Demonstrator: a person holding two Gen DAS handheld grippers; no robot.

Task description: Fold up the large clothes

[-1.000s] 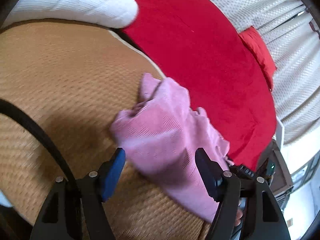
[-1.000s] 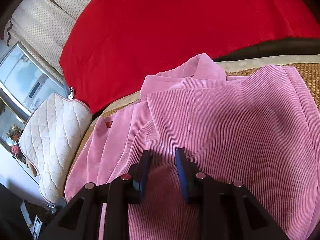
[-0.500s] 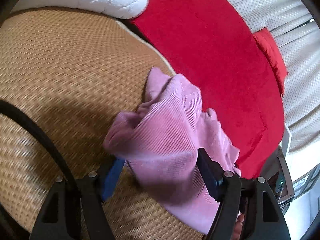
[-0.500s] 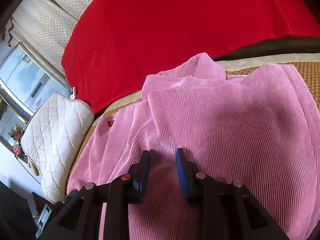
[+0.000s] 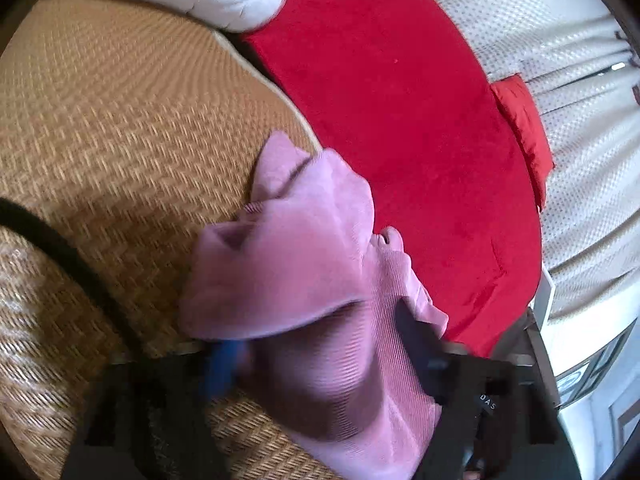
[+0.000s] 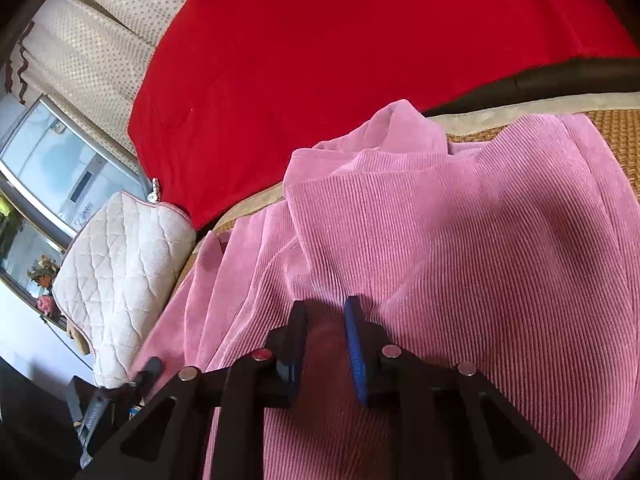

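A pink ribbed garment (image 5: 304, 240) lies bunched on a woven straw mat (image 5: 120, 120). My left gripper (image 5: 316, 336) has pushed in at its near edge. Its jaws stand wide and are opening. A thick fold of the cloth sits between them and hangs over the blue left pad (image 5: 224, 360). In the right wrist view the same pink garment (image 6: 460, 240) spreads across the mat (image 6: 616, 132). My right gripper (image 6: 326, 304) is low on it, and its jaws are closing on a small ridge of fabric, with creases running out from the tips.
A red blanket (image 5: 400, 100) covers the bed beyond the mat, with a red pillow (image 5: 524, 128) against dotted curtains (image 5: 580, 160). A white quilted cushion (image 6: 116, 272) lies at the mat's end. A black cable (image 5: 72, 256) crosses the mat on the left. A window (image 6: 52, 168) is at far left.
My left gripper has slid forward under the garment's edge, so the fold now covers its left pad. The right gripper's jaws have narrowed on the fabric, and that hand has stayed put.
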